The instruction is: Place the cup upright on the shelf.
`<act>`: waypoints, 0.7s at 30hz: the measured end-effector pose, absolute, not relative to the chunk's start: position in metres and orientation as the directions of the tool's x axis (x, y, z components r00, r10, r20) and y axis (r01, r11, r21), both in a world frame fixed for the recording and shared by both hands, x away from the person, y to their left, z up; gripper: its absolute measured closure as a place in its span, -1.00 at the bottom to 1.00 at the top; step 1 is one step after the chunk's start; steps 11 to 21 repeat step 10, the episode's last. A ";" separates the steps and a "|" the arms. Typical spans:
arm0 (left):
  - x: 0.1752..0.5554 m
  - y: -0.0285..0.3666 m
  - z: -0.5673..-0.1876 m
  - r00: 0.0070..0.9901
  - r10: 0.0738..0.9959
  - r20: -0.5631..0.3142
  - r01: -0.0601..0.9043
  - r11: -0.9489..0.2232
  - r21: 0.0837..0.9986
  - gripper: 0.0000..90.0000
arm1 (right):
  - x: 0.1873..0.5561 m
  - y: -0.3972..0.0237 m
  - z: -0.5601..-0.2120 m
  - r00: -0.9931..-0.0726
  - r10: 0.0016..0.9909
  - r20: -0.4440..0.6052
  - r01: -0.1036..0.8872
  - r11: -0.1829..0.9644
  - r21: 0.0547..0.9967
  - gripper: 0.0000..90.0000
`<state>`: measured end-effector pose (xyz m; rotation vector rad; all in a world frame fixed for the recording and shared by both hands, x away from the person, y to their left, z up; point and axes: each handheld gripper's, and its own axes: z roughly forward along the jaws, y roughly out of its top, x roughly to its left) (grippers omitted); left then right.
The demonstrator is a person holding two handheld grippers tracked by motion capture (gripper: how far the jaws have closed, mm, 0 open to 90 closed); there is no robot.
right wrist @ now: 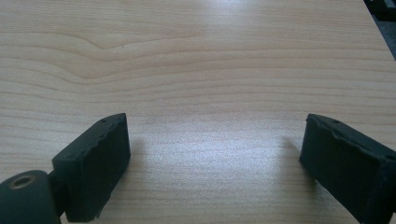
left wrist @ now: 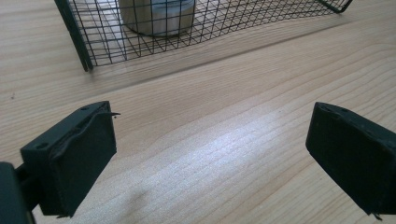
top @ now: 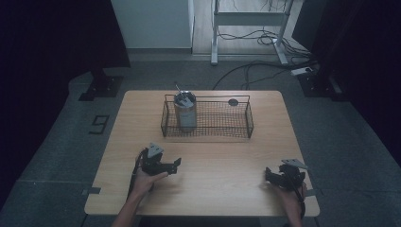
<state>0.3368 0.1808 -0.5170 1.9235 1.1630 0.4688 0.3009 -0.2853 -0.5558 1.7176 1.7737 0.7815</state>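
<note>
Both grippers' fingers point(left wrist: 70, 163) spread, empty; cup point(top: 185, 111) in basket point(top: 236, 127) ahead of left gripper point(top: 165, 165).

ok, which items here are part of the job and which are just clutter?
In play:
- metal tumbler standing in the left end of the wire basket
- left tool, open
- right tool, open

Lying about:
- small dark round thing behind the basket
- cables on the floor

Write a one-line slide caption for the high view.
Two open black grippers, left and right, rest on a light wooden table before a black wire basket holding a metal tumbler.
</note>
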 end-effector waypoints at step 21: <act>0.337 0.182 -0.521 0.496 0.863 -0.097 0.563 -0.234 0.793 -0.96 | 0.301 -0.285 -0.556 -0.037 0.999 0.012 0.683 0.017 0.730 -0.82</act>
